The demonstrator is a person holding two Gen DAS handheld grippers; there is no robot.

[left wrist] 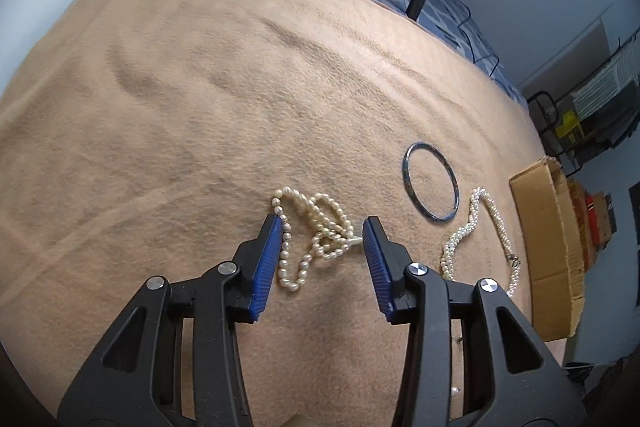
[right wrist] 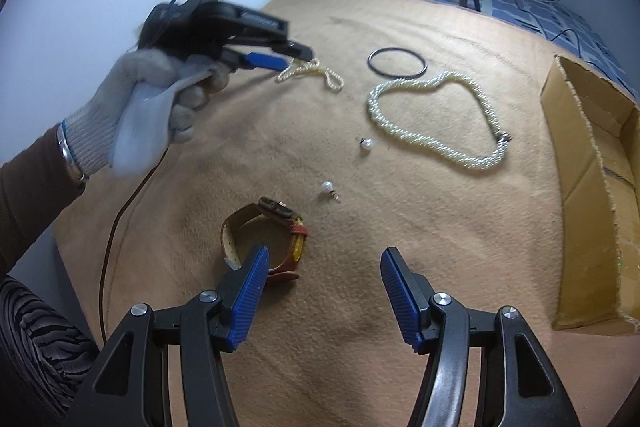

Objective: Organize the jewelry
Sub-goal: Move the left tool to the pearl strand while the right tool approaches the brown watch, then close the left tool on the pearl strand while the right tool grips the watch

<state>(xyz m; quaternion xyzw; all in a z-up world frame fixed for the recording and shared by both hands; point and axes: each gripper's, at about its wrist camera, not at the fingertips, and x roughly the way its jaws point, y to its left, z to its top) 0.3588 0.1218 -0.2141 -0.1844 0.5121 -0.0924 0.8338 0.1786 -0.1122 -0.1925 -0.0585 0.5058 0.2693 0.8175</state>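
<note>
The left gripper (left wrist: 322,227), jaws apart, hovers over a tangled pearl strand (left wrist: 310,233) — best pinched at the knot. The right gripper (right wrist: 324,263), jaws apart and empty, waits near a watch (right wrist: 266,231).

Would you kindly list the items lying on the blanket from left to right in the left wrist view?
Tangled pearl strand → dark bangle → twisted pearl necklace → cardboard box.
</note>
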